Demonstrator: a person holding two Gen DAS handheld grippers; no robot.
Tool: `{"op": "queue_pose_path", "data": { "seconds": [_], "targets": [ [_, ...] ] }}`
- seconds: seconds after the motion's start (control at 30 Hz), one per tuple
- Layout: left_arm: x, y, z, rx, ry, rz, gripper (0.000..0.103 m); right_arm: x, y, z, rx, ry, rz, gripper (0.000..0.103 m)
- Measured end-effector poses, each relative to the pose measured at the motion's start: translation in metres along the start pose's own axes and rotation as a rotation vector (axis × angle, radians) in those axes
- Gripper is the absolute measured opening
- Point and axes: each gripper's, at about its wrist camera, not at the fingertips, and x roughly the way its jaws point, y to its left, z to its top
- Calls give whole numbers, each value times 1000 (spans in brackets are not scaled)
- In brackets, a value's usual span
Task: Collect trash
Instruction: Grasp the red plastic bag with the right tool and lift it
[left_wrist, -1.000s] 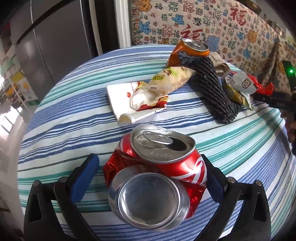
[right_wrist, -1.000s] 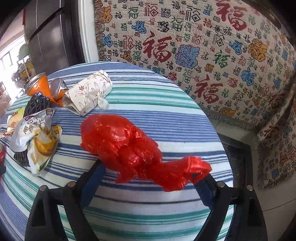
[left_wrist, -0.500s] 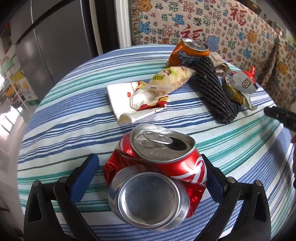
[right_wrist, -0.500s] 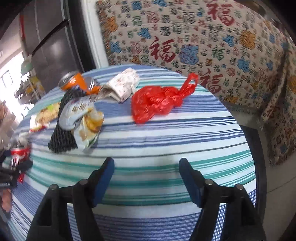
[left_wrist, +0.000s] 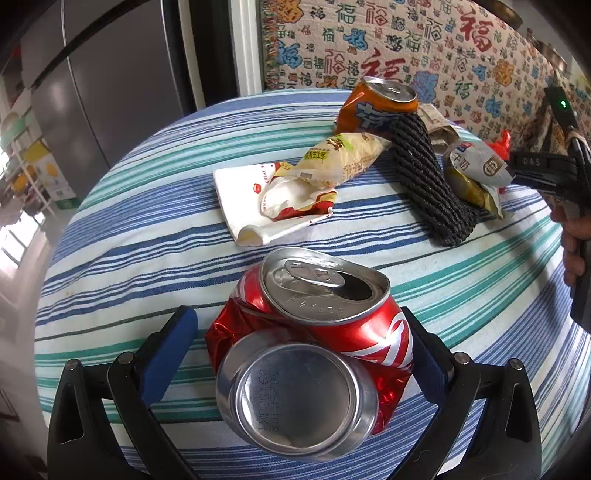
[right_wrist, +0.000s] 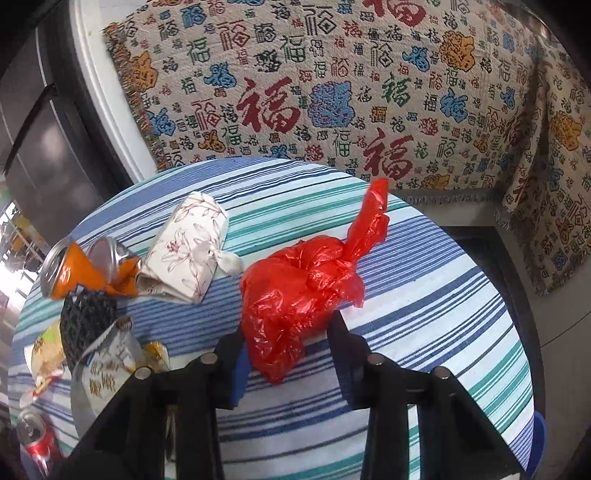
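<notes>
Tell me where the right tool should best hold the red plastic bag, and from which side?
Probably the bulging body of the red plastic bag, approached from its near, low end, where the right tool already straddles it. The twisted tail points up and away toward the far table edge, thin and floppy, so it offers less grip.

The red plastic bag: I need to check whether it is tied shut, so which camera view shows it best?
The right wrist view: the red plastic bag lies whole between the right gripper fingers, its knotted neck showing. The left wrist view catches only a red tip behind a wrapper.
</notes>
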Motion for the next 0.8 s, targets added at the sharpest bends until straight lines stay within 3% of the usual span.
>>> {"op": "queue_pose_path", "data": {
  "seconds": [0.27, 0.33, 0.4, 0.43, 0.5, 0.63, 0.8],
  "targets": [
    [0, 0, 0, -1, 0, 1, 103, -77, -3, -79, -346, 83, 252, 39],
    [0, 0, 0, -1, 0, 1, 103, -92, -3, -101, -376, 76, 233, 45],
    [0, 0, 0, 14, 3, -11, 103, -96, -5, -117, -345, 54, 180, 78],
    [-1, 1, -1, 40, 6, -28, 103, -95, -6, -124, -322, 48, 147, 81],
    [-6, 4, -7, 91, 19, -62, 103, -96, -4, -133, -325, 20, 89, 82],
    [-19, 16, -21, 155, 61, -101, 103, -99, -5, -134, -269, 5, 66, 85],
    [-23, 14, -28, 150, 38, -99, 103, -96, -6, -131, -258, 14, 71, 89]
  ]
}}
